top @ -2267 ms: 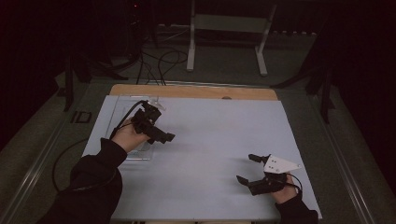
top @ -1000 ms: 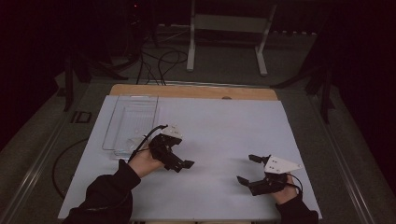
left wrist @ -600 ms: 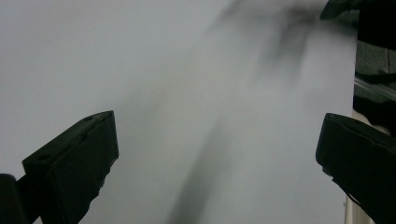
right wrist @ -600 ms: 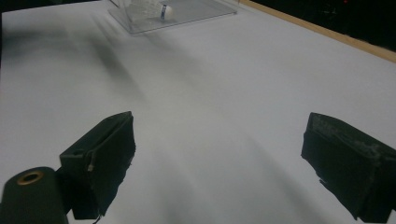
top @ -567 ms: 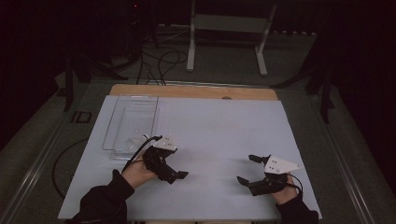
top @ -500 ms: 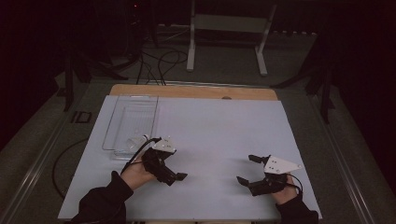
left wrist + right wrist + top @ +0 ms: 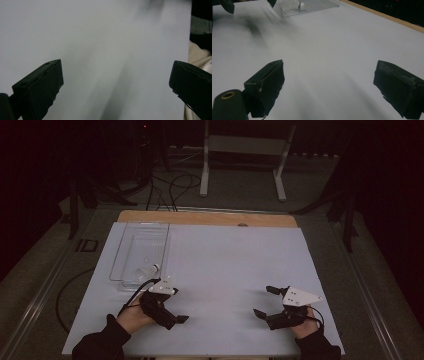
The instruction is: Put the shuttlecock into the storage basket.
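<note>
Beyond my white-topped wooden bench [image 7: 210, 218], a dim grey floor [image 7: 240, 200] holds black cables [image 7: 167, 185] and a white metal stand [image 7: 245, 150].

table sheet [image 7: 225, 265] pale blue-grey | tray [image 7: 142, 245] clear | shuttlecock [image 7: 293, 5] white, blue band | claws black

- The left gripper [image 7: 172, 312] sits low at the near left of the high view, held in the person's left hand [image 7: 131, 316], its jaws spread wide with nothing between them.
- The right gripper [image 7: 267, 302] sits at the near right in the right hand [image 7: 302, 322], jaws also wide apart and empty.
- Dark sleeves cover both forearms.
</note>
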`<control>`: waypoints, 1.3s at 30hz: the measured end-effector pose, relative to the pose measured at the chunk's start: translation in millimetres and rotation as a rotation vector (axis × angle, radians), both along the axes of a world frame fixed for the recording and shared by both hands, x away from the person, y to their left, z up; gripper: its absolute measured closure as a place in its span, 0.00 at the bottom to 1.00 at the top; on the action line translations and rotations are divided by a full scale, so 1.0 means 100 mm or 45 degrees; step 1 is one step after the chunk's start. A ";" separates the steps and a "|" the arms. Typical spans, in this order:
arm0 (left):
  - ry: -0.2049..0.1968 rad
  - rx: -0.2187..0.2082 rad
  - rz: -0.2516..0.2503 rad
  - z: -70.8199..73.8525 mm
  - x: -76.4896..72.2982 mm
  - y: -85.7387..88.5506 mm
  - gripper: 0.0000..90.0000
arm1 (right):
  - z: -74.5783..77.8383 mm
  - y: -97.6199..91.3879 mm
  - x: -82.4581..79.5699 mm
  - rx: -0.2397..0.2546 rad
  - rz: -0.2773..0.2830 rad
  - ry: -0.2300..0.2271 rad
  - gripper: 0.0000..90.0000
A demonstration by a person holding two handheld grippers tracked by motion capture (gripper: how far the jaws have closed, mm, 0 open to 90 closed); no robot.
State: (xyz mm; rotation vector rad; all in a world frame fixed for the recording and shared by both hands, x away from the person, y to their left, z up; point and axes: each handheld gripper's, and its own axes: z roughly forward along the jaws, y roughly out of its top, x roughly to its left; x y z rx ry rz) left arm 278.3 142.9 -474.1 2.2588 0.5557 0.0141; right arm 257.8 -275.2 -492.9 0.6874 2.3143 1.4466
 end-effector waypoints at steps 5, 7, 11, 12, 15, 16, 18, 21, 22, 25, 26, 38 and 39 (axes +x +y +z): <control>-0.005 -0.028 0.004 -0.03 -0.07 0.17 0.00 | 0.00 0.00 0.00 -0.006 0.000 0.004 0.11; -0.009 -0.027 0.023 -0.04 -0.08 0.24 0.00 | -0.01 0.00 0.00 -0.009 0.001 0.006 0.11; -0.046 -0.024 0.073 -0.08 -0.11 0.39 0.00 | -0.01 0.00 0.00 -0.009 0.001 0.009 0.11; -0.049 -0.031 0.073 -0.09 -0.12 0.42 0.00 | 0.00 0.00 0.00 -0.013 0.000 0.009 0.11; -0.055 -0.060 0.106 -0.13 -0.14 0.51 0.00 | 0.00 0.00 0.00 -0.005 -0.002 0.007 0.11; -0.054 -0.056 0.117 -0.15 -0.15 0.53 0.00 | 0.00 0.00 0.01 -0.006 -0.001 0.005 0.11; -0.057 -0.053 0.137 -0.17 -0.17 0.57 0.00 | -0.01 0.00 0.01 -0.005 -0.003 0.014 0.11; -0.062 -0.082 0.165 -0.19 -0.19 0.62 0.00 | -0.01 0.00 0.01 -0.006 -0.001 0.014 0.11; -0.063 -0.104 0.166 -0.20 -0.19 0.63 0.00 | -0.01 0.01 0.01 -0.005 -0.003 0.015 0.11; -0.069 -0.152 0.173 -0.21 -0.22 0.67 0.00 | 0.00 0.00 0.02 -0.005 -0.004 0.013 0.11; -0.066 -0.153 0.179 -0.22 -0.22 0.68 0.00 | 0.00 0.00 0.02 -0.006 -0.006 0.012 0.11; -0.157 -0.212 0.405 -0.30 -0.27 0.78 0.00 | -0.01 0.00 0.02 -0.015 -0.013 0.015 0.11; -0.166 -0.231 0.407 -0.31 -0.27 0.78 0.00 | -0.01 -0.01 0.02 -0.012 -0.012 0.018 0.11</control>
